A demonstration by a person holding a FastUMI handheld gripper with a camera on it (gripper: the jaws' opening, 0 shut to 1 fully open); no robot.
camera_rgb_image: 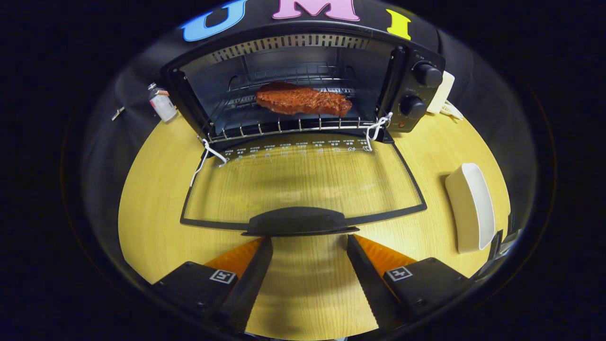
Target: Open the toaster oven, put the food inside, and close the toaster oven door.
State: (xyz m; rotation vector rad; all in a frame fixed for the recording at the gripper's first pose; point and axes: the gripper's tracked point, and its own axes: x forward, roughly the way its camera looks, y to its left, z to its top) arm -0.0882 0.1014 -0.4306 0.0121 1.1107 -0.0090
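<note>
The black toaster oven [412, 90] stands at the back of the wooden table with its glass door [303, 182] folded flat down toward me. A brown slab of food [303, 100] lies on the wire rack [289, 125] inside the oven. The door's dark handle [299, 221] sits just ahead of my fingertips. My gripper [308, 241] is open, its fingers spread to either side just below the handle, with only bare table between them.
A white oblong dish [469, 206] rests on the table to the right of the door. A small white bottle [162, 104] stands left of the oven. A white plug block with a cord [442, 94] sits behind the oven's right side. The wooden table [151, 199] extends left of the door.
</note>
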